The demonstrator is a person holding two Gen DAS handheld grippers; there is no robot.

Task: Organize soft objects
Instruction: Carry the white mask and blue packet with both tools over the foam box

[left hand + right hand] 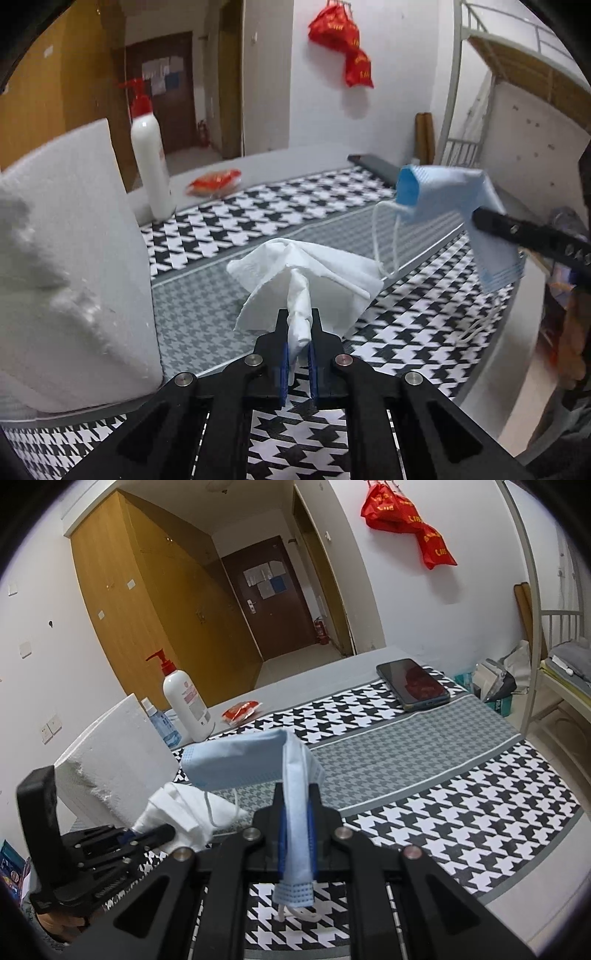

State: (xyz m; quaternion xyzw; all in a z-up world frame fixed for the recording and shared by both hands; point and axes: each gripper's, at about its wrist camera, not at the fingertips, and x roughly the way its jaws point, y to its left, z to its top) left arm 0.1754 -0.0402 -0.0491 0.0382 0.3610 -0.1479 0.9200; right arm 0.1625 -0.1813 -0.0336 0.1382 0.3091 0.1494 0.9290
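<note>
Soft things number two: one white tissue [306, 273] and one blue mask [448, 210]. The left gripper [298, 339] is clamped on the tissue's twisted end, so the sheet fans out above the grey strip of the cloth [229, 229]. The right gripper [297, 812] is pinched on the mask at its fold; one half sticks out to the left over the tissue, the other half hangs down between the fingers with a white ear loop [295, 914] dangling below. Both are lifted off the cloth and sit close together, mask to the right of and above the tissue.

Also counted: one foam block [70, 258] at near left, one pump bottle [149, 162] and one spray bottle [162, 723] beyond it, one red packet [214, 182] at the far edge, and one phone [413, 685] at far right. The middle and right of the cloth lie bare up to its near and right edges.
</note>
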